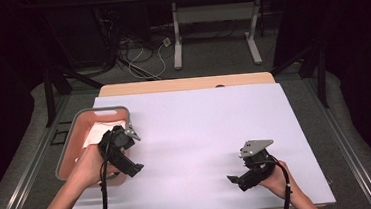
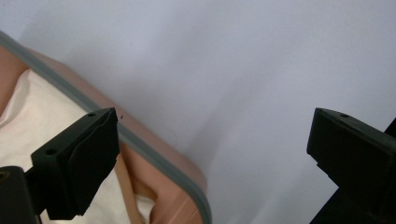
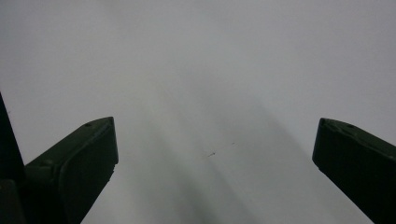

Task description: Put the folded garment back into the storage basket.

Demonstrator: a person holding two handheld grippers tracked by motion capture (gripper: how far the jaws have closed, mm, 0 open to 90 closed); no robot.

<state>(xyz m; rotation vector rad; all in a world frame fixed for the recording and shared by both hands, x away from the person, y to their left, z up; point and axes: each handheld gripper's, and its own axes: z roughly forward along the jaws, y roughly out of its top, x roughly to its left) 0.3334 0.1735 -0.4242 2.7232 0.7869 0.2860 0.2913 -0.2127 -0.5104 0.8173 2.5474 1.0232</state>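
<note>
My left gripper (image 2: 212, 154) hangs over the right rim of the pink plastic bin with grey rim (image 1: 71, 143), jaws spread wide, nothing between them. A cream cloth (image 2: 28, 121) lies inside the bin. My right gripper (image 3: 215, 158) rests low over the white table sheet (image 1: 201, 133), well apart, jaws wide and empty.

floor: grey carpet (image 1: 210, 57) | far desk (image 1: 215, 13), white legs | cables (image 1: 142, 55) | surroundings dark
</note>
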